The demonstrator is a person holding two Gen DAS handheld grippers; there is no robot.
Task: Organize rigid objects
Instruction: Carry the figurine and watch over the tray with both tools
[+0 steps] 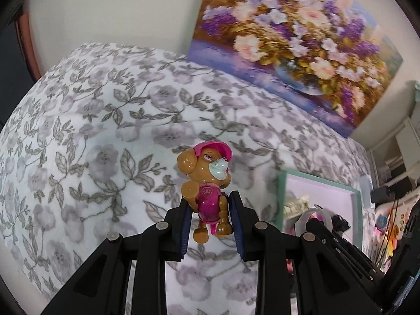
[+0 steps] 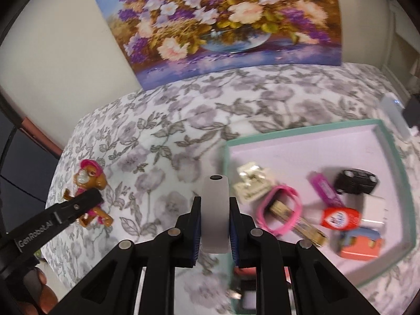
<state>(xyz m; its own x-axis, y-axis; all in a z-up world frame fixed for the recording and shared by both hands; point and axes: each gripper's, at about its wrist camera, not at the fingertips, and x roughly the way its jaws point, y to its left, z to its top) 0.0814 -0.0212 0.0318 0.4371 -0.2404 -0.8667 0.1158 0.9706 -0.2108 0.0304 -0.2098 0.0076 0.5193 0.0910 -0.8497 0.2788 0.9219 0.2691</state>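
Note:
My left gripper (image 1: 210, 215) is shut on a brown toy puppy figure (image 1: 206, 183) in a pink cap and vest, held upright above the floral bedspread (image 1: 92, 131). The figure and left gripper also show in the right wrist view (image 2: 90, 191) at the far left. My right gripper (image 2: 214, 218) is shut on a translucent white wristband (image 2: 215, 210), held just left of a teal-rimmed tray (image 2: 296, 128). The tray also shows in the left wrist view (image 1: 315, 178).
The tray holds a pink wristband (image 2: 279, 210), a black toy car (image 2: 355, 181), a pink lighter (image 2: 325, 187), a red bottle (image 2: 341, 218), an orange and blue toy (image 2: 361, 244) and a cream clip (image 2: 250, 181). A flower painting (image 2: 223, 18) leans on the wall.

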